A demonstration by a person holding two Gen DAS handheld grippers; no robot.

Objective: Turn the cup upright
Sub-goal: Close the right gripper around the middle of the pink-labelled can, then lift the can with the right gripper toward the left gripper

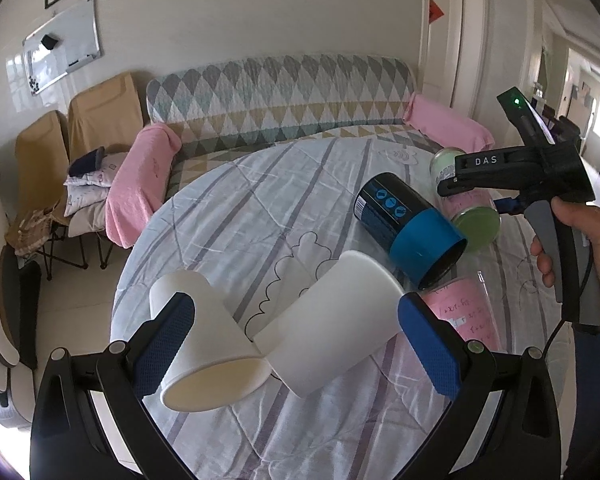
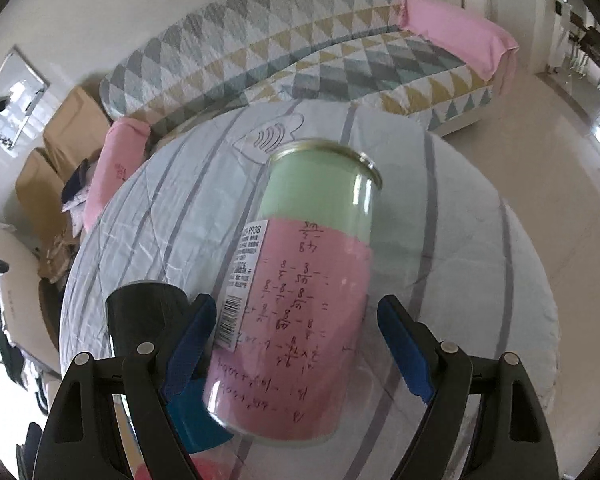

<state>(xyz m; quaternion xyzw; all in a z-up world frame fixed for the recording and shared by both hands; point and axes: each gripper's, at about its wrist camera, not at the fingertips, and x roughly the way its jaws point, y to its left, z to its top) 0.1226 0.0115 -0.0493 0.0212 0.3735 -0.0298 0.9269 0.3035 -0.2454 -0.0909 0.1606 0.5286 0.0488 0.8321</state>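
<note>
Left tongs (image 1: 296,340) are seen wide open, nothing gripped. Two white paper cups lie on their sides on the counter (image 1: 236,208) between the blue pads: left cup (image 1: 208,340) with its mouth toward the camera, touching the left pad; right cup (image 1: 332,320) beside it, base pointing away, clear of the right pad.

Right tongs (image 2: 300,344) are also open. A pink-and-green can (image 2: 300,288) is seen between the pads, tilted; the left pad looks close to it, contact cannot be told. Its lower end is blurred.

Farther back, a black-and-blue tumbler (image 1: 408,224) lies on its side, partly hidden behind the right cup. A pink jar (image 1: 468,312) is cut off by the right pad. The sofa (image 1: 280,96) is beyond.
</note>
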